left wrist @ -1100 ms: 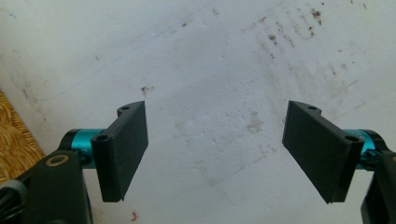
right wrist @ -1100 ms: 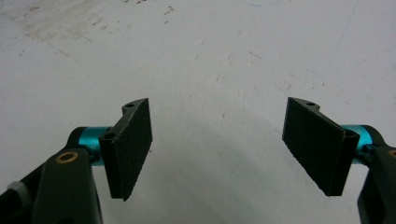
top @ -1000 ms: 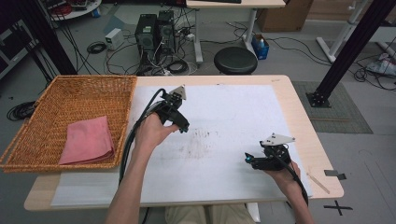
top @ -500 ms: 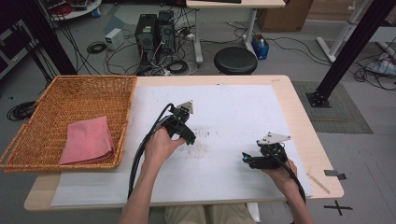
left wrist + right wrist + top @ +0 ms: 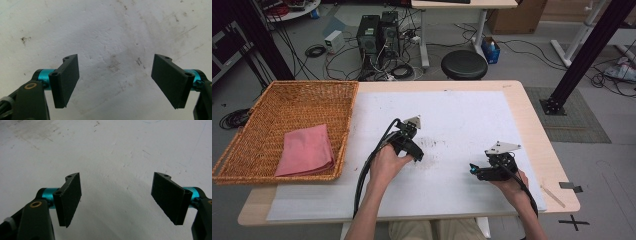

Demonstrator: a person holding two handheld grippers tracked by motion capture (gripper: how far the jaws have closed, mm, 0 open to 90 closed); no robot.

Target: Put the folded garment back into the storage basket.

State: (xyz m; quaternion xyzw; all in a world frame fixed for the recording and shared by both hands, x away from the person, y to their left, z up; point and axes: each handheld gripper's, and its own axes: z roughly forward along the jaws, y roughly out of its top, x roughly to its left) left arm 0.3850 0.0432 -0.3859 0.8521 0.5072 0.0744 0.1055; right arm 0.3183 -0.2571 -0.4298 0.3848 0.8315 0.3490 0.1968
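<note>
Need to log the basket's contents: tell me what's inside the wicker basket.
The wicker basket holds a folded pink cloth, lying flat on the bottom toward the right wall. The rest of the bottom is bare weave. Anything beneath the cloth is covered.

A wooden table — a stained white sheet covers it, a wicker basket at left.
</note>
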